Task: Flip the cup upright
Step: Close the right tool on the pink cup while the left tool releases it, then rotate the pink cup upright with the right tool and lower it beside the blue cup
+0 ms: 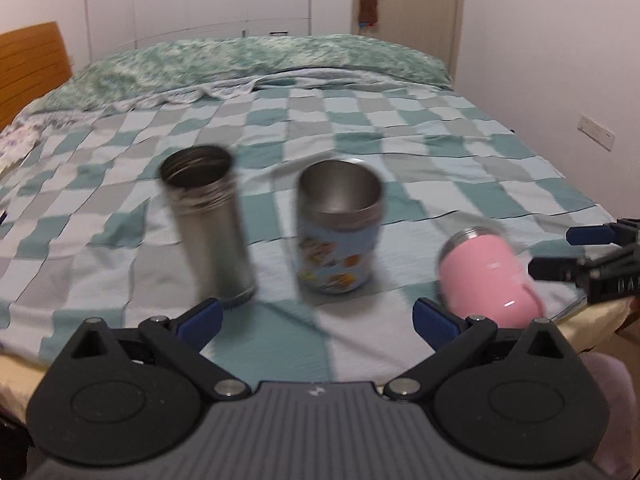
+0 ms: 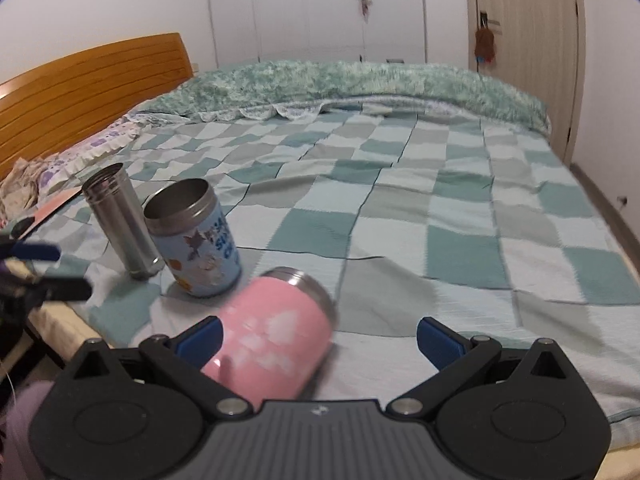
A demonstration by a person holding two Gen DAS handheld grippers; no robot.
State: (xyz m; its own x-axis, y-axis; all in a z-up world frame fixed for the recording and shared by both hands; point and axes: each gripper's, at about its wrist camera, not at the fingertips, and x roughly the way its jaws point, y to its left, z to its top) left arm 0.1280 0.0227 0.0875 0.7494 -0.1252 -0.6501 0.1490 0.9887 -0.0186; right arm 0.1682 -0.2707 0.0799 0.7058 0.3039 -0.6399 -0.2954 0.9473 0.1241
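Note:
A pink cup [image 1: 490, 276] with a steel rim lies tilted on its side on the checked bedspread [image 1: 360, 120] near the bed's front edge. In the right wrist view the pink cup [image 2: 276, 332] lies just ahead of my right gripper [image 2: 320, 340], which is open, with the cup near its left finger. My left gripper [image 1: 316, 320] is open and empty, in front of two upright cups. The right gripper [image 1: 560, 252] also shows at the right edge of the left wrist view, beside the pink cup.
A tall steel flask [image 1: 212, 224] and a blue cartoon-print cup [image 1: 340, 236] stand upright, mouths up, left of the pink cup. They also show in the right wrist view, flask [image 2: 120, 220] and blue cup [image 2: 196, 240]. A wooden headboard [image 2: 80, 92] stands at left.

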